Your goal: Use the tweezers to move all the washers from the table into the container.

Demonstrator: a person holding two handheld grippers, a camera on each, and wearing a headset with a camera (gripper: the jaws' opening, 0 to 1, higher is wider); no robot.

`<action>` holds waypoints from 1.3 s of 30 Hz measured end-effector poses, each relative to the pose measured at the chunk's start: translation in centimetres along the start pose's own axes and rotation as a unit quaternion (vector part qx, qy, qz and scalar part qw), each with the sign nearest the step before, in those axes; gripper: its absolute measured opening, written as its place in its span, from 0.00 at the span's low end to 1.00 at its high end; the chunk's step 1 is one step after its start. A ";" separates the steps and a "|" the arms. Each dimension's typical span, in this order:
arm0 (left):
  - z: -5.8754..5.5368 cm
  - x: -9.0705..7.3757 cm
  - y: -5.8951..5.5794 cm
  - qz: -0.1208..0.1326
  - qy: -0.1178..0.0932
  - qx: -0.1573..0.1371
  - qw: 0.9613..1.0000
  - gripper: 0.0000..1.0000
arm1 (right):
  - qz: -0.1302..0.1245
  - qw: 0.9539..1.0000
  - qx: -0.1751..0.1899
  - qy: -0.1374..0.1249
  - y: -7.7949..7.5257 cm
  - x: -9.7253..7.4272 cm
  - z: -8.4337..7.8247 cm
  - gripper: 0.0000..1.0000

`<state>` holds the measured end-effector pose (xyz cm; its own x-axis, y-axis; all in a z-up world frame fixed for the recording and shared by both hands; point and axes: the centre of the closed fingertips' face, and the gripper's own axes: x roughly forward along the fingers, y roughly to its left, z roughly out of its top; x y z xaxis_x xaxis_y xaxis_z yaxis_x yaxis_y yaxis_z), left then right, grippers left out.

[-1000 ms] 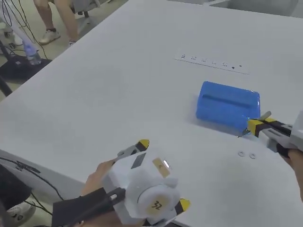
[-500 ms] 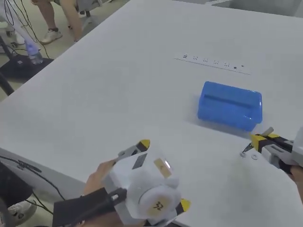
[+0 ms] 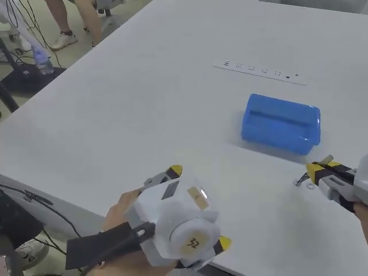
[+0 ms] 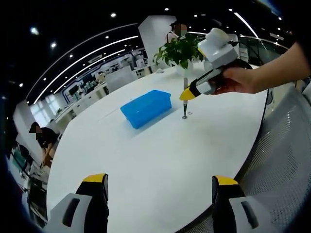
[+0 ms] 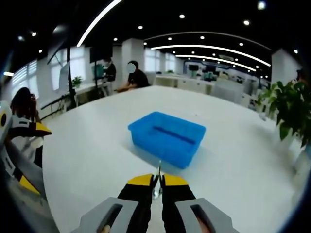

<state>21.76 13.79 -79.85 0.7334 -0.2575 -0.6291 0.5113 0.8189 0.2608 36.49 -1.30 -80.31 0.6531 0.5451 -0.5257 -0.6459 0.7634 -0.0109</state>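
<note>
The blue container (image 3: pixel 280 123) stands on the white table (image 3: pixel 144 109). At the right edge my right gripper (image 3: pixel 317 168) is shut on the tweezers (image 3: pixel 305 177), whose tip touches the table in front of the container. A small washer (image 3: pixel 310 186) lies right beside that tip. The left gripper view has the tweezers (image 4: pixel 184 102) standing tip-down next to the washer (image 4: pixel 190 113), with the container (image 4: pixel 146 108) to their left. My left gripper (image 3: pixel 198 208) is open near the table's front edge, nothing between its jaws. In the right gripper view the tweezers (image 5: pixel 158 180) point at the container (image 5: pixel 167 136).
A white power strip (image 3: pixel 261 73) lies flat behind the container. People and cables (image 3: pixel 23 23) are on the floor beyond the table's left edge. A potted plant (image 4: pixel 181 48) stands at the table's far end.
My right gripper has pulled back from the container's front edge toward me, and the tweezers' tip has come down onto the table at the washers. The left gripper has stayed put.
</note>
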 end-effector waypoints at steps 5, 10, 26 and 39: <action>0.1 -0.1 0.0 0.001 -0.003 -0.001 1.000 0.90 | 0.003 1.000 0.020 -0.001 -0.4 0.1 0.0 0.03; 0.0 -0.1 -0.1 -0.001 -0.002 0.000 1.000 0.90 | 0.002 1.000 0.017 0.000 -0.2 0.0 -0.1 0.03; -0.1 0.0 -0.1 -0.001 0.003 0.002 1.000 0.90 | 0.007 1.000 -0.014 0.000 0.1 0.0 0.0 0.01; 0.0 0.0 0.1 0.003 0.001 0.002 1.000 0.89 | 0.014 1.000 0.004 -0.017 -0.2 -1.2 2.2 0.01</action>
<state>21.79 13.85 -79.79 0.7355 -0.2523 -0.6288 0.5089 0.8184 0.2669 36.71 -1.32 -77.76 0.6487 0.5774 -0.4958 -0.6608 0.7505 0.0093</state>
